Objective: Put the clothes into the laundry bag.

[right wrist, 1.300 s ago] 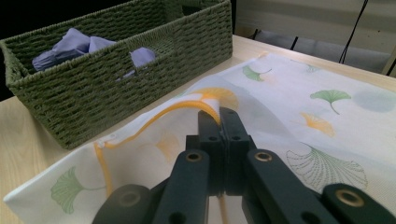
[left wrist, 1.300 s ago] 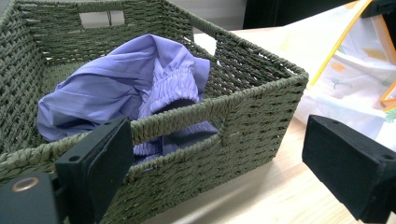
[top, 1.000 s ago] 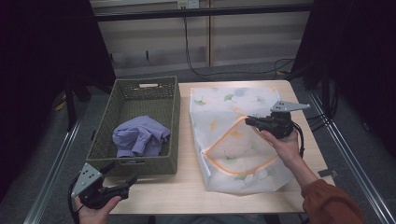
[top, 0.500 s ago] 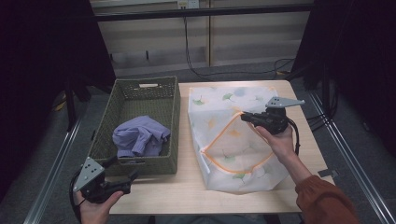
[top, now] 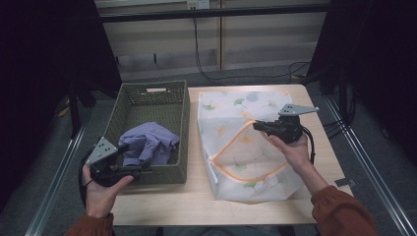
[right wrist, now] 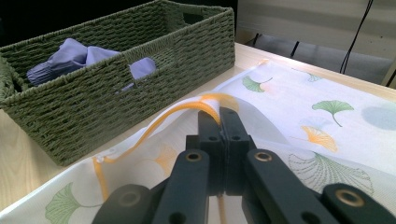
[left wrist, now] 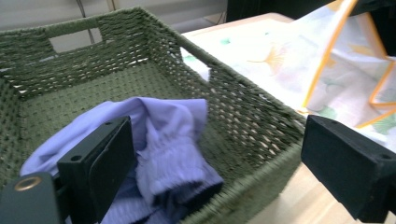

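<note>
A white mesh laundry bag [top: 236, 110] with a leaf print and an orange-edged opening lies on the wooden table [top: 162, 201]. My right gripper [top: 256, 126] is shut on the orange rim [right wrist: 187, 109] and holds that edge up, so the mouth gapes toward the basket. A lavender garment [top: 147, 142] lies crumpled in the green woven basket [top: 179, 128]. My left gripper [top: 137, 158] is open at the basket's near end, above the front wall. In the left gripper view the jaws [left wrist: 219, 140] stand wide, apart from the garment [left wrist: 173, 140].
The basket sits left of the bag, close beside it. Bare wood runs along the table's near edge. Metal rails [top: 59, 177] border the table on both sides, and cables [top: 305, 69] hang behind it against a dark surround.
My left gripper has risen and moved in over the basket's near wall toward the garment. The right gripper has kept its hold on the bag's rim, almost still.
</note>
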### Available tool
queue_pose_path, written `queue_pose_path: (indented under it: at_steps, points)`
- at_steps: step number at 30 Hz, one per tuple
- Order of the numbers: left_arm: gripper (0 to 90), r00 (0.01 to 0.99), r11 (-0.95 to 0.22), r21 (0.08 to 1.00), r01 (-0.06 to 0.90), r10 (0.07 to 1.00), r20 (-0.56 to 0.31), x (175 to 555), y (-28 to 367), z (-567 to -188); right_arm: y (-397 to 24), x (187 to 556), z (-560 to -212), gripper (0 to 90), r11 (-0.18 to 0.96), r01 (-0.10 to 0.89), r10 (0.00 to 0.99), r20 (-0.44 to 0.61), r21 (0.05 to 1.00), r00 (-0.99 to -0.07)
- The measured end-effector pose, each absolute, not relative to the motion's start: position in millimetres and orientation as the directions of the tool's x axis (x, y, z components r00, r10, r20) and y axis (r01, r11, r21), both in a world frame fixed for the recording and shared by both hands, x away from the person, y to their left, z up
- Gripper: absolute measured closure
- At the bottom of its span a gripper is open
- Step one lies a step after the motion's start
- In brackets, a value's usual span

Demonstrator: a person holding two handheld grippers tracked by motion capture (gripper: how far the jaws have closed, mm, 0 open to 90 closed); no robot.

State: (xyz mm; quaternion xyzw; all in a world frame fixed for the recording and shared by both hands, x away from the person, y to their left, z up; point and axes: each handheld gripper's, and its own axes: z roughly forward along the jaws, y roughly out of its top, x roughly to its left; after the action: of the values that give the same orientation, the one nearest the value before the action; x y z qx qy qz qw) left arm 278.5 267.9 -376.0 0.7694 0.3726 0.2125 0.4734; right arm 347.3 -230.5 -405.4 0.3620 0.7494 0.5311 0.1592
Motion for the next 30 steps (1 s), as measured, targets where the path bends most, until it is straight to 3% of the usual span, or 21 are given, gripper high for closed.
queue_pose_path:
  at_steps: [3, 10, 14, 21, 30]
  points:
    - [11.0, 0.634, -0.283, 0.888, 0.362, 0.773, -0.012, 292, 270, -374, -230, 347, -405, 89.6, 0.176, 0.373, 0.710, 0.145, 0.911, -0.689]
    - [11.5, 0.647, -0.273, 0.853, 0.445, 0.756, -0.096, 323, 273, -369, -230, 347, -406, 89.6, 0.181, 0.370, 0.709, 0.139, 0.911, -0.691]
    - [12.8, 0.635, -0.318, 0.852, 0.416, 0.772, -0.022, 329, 267, -364, -230, 347, -406, 89.6, 0.184, 0.373, 0.709, 0.140, 0.910, -0.692]
    - [11.2, 0.625, -0.306, 0.822, 0.480, 0.777, -0.076, 356, 266, -369, -228, 346, -406, 89.6, 0.191, 0.370, 0.704, 0.136, 0.909, -0.697]
    - [10.1, 0.652, -0.384, 0.789, 0.480, 0.758, -0.028, 370, 254, -372, -229, 346, -406, 89.6, 0.189, 0.381, 0.711, 0.142, 0.905, -0.689]
